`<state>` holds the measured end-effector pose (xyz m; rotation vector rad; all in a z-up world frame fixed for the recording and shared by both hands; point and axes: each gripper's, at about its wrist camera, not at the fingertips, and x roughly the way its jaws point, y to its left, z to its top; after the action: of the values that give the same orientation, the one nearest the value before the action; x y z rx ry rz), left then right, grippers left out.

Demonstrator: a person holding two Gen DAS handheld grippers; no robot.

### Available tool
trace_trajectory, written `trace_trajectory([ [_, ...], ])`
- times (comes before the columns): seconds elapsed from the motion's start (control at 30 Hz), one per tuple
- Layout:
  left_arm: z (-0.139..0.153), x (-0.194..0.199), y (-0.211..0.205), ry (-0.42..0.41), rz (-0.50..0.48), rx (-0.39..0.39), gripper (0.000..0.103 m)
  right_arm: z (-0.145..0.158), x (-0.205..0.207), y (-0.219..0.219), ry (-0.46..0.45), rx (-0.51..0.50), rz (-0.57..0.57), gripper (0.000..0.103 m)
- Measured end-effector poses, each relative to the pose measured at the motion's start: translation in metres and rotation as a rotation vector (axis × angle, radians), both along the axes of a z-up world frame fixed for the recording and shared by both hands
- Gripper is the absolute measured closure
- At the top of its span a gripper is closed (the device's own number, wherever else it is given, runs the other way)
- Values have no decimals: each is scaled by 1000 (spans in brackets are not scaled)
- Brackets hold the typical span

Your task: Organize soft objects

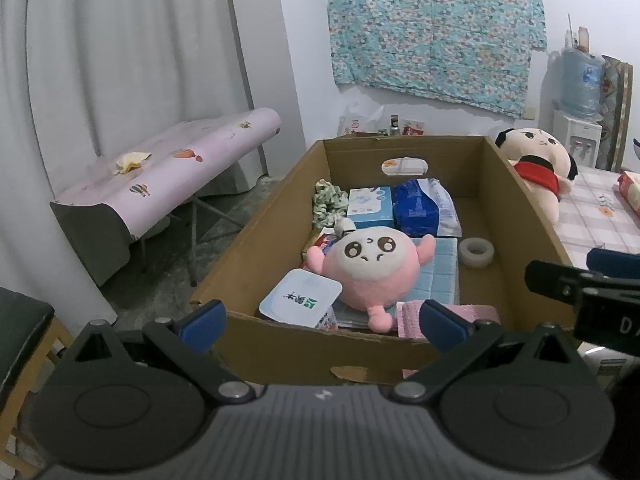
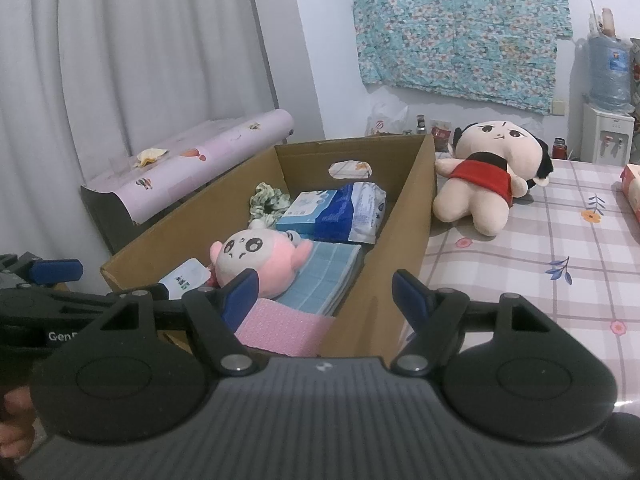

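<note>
A cardboard box stands on the table edge. Inside lie a pink round plush, a blue quilted cloth, a pink fabric, a green scrunchie, blue tissue packs, a white wipes pack and a tape roll. A cream doll in a red top lies on the table beside the box. My left gripper is open in front of the box's near wall, holding nothing. My right gripper is open over the box's near right corner, also empty.
The checked tablecloth spreads to the right of the box, with an orange packet at its far edge. A folding table with a pink cover stands left, a wooden chair at lower left. A water dispenser is at back right.
</note>
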<state>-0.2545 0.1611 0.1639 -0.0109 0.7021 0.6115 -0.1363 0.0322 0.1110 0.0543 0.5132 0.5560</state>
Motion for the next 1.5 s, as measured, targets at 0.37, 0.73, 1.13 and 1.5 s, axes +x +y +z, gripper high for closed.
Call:
trace_trajectory([
  [0.37,-5,5,-9,26,-19,-11,0,4,-2,-5,-3,6,2,28],
  [0.73,-4,7,-14,56,11,-26,0,3,0,-11,11,33,18,28],
  [1.13,-3,11,-22,58,-14,-9,0,5,-1,-12,0,21,7,28],
  [1.5,-2,14,-30,49,-38,23,0,6,-3,-16,-4,21,-3,28],
])
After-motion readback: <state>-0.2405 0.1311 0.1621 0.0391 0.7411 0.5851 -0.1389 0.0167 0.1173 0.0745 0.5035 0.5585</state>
